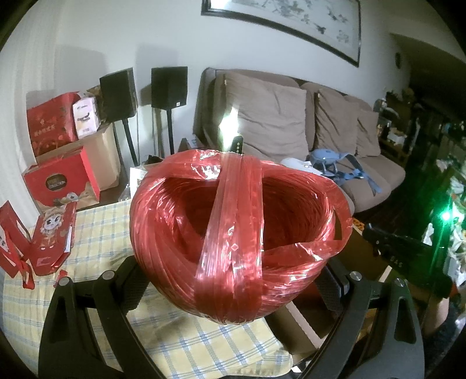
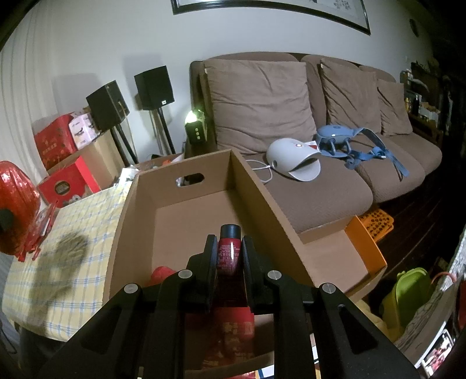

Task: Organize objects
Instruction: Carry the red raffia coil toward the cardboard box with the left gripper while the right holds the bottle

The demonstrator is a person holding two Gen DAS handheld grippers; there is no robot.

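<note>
Hidden behind the red twine ball (image 1: 238, 236): the left gripper's (image 1: 233, 288) fingertips and most of the checked tablecloth's (image 1: 96, 233) far edge. Cut off by the top edge: the framed painting (image 1: 291, 20). Mostly covered by the right gripper (image 2: 230, 253): the red bottle (image 2: 229, 250), its small label print unreadable. Half concealed behind 1 finger, near the cardboard box's (image 2: 291, 227) near corner: something red (image 2: 161, 274), not identifiable.

Brown sofa (image 2: 335, 180), two black speakers (image 2: 154, 87), framed picture (image 1: 285, 20).
</note>
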